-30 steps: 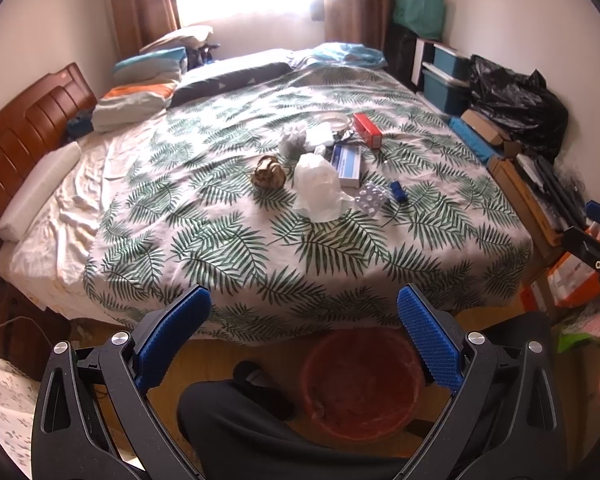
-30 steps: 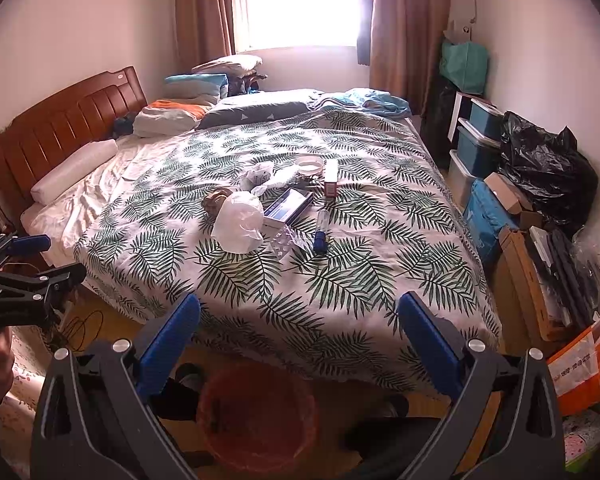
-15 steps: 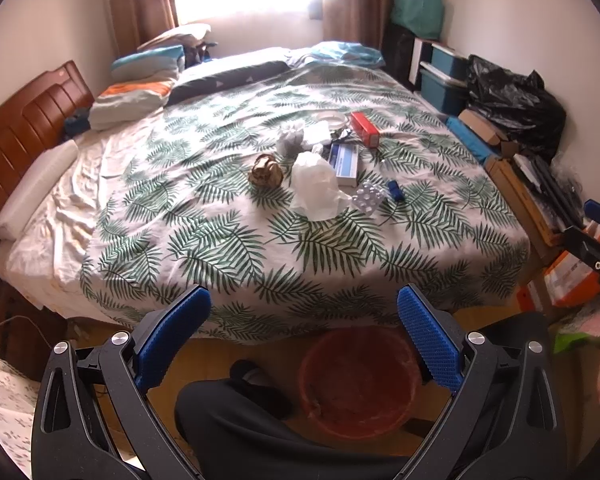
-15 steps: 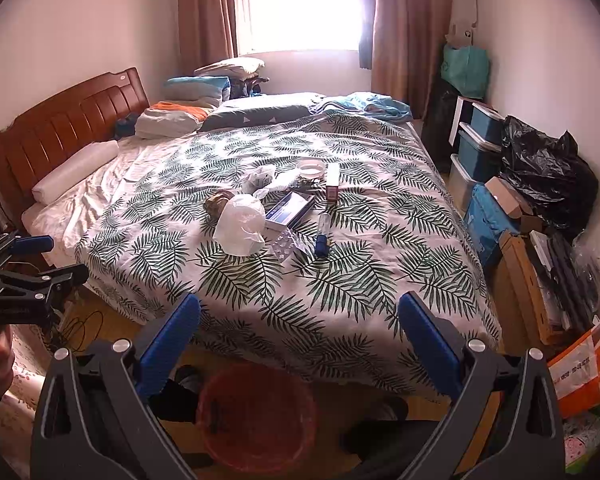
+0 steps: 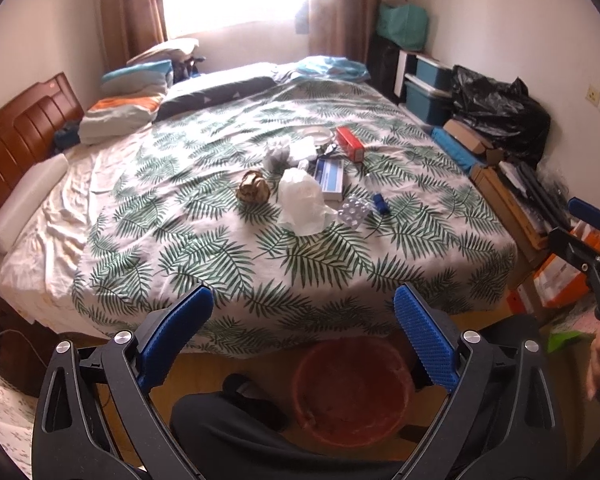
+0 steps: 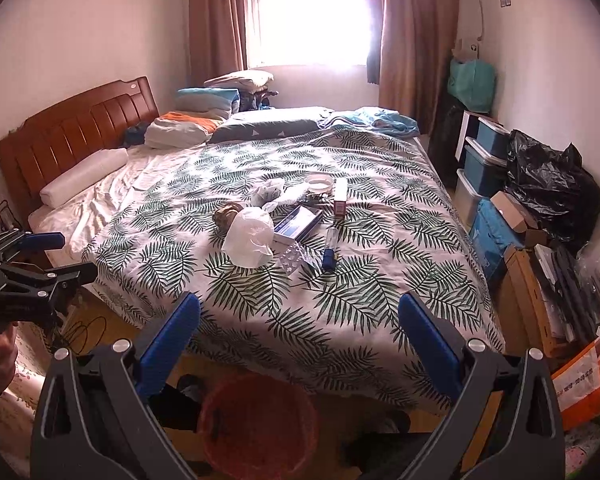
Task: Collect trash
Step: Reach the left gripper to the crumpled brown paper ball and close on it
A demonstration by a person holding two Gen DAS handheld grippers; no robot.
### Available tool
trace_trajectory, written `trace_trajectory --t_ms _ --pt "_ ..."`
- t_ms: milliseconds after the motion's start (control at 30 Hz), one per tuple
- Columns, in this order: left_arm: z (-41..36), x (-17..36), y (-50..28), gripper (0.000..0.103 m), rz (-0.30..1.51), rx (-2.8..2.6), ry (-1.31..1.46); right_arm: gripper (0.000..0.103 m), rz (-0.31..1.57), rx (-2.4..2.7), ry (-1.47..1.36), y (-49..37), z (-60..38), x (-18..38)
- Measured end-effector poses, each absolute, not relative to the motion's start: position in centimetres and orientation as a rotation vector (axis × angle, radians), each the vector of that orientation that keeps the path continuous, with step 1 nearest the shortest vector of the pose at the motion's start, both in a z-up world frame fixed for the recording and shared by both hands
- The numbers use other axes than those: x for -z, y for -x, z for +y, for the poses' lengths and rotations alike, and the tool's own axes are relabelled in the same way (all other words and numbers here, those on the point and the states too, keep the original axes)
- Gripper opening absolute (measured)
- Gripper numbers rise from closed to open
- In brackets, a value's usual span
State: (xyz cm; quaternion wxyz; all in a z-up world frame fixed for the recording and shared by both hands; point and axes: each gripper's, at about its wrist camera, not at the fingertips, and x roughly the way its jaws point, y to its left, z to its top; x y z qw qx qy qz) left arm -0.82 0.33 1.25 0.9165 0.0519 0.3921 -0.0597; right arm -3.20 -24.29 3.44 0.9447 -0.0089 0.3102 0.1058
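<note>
Both grippers, left (image 5: 303,316) & right (image 6: 299,326), wide open w/ nothing held, hovering at near edge of bed (image 6: 380,320); trash pile mid-bed w/ white bag (image 5: 302,202) nearest, red bin (image 5: 352,390) on floor below — best reach bag first, pinch crumpled top.

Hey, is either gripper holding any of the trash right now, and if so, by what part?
Nothing is held. The left gripper and the right gripper are both open and empty, short of the bed; the trash lies on it.
</note>
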Motion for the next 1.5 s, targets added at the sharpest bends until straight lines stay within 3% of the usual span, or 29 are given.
trace_trajectory --t_ms 167,233,467,800,1033,1500 --pt "0.0 -1.5 1.1 0.092 0.741 0.128 -0.142 0.098 0.596 -0.204 0.044 3.5 -24.1 -3.2" --pt "-0.2 -1.4 1.5 0.095 0.68 0.147 -0.154 0.098 0.6 -0.222 0.048 3.2 -24.0 -3.1" --pt "1.9 0.7 -2.6 0.097 0.736 0.132 -0.113 0.098 0.657 -0.217 0.073 -0.1 -23.6 -0.6" --pt "5.0 6.3 -14.0 0.097 0.827 0.092 -0.083 0.098 0.717 -0.19 0.054 -10.4 -23.7 5.8" --pt "6.5 11.1 -24.2 0.097 0.863 0.072 -0.107 0.084 0.789 -0.162 0.084 -19.3 -22.7 10.9" --pt "6.3 18.9 -37.4 0.096 0.91 0.111 -0.078 0.084 0.843 -0.143 0.092 -27.0 -22.1 15.8"
